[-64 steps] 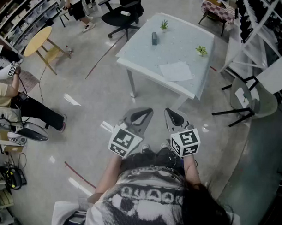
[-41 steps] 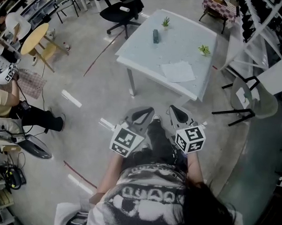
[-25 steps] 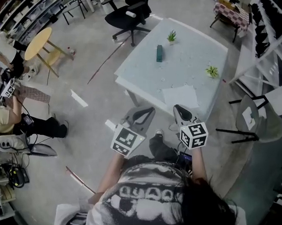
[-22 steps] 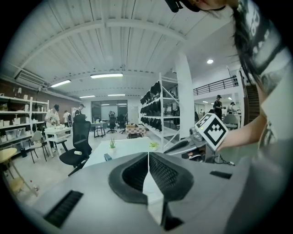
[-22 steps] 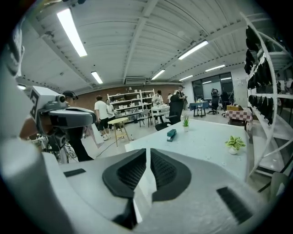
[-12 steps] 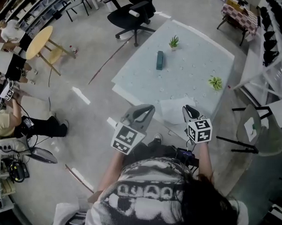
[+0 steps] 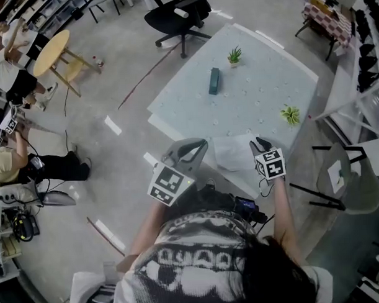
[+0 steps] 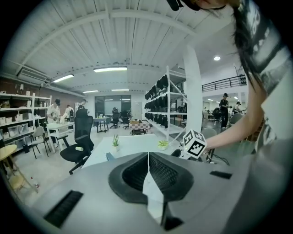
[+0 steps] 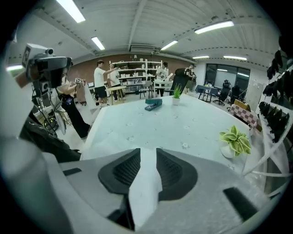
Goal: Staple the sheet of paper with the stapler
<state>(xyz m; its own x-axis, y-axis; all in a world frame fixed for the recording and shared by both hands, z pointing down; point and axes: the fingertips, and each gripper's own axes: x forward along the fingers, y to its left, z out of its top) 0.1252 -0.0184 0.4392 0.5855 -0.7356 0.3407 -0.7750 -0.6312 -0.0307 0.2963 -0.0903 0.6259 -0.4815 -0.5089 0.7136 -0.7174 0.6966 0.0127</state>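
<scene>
head view: sheet [image 7: 235,153] on table [image 7: 261,83] | right gripper view: stapler [image 9: 153,104], plant [image 9: 235,139]

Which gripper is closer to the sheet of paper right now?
Right. The right gripper hangs over the right edge of the sheet of paper, its empty jaws having just been opening; the left gripper is beyond its left edge.

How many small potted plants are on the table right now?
2. The far plant stands near the table's far edge, by the stapler; the right plant sits near its right edge. None seems hidden.
</scene>
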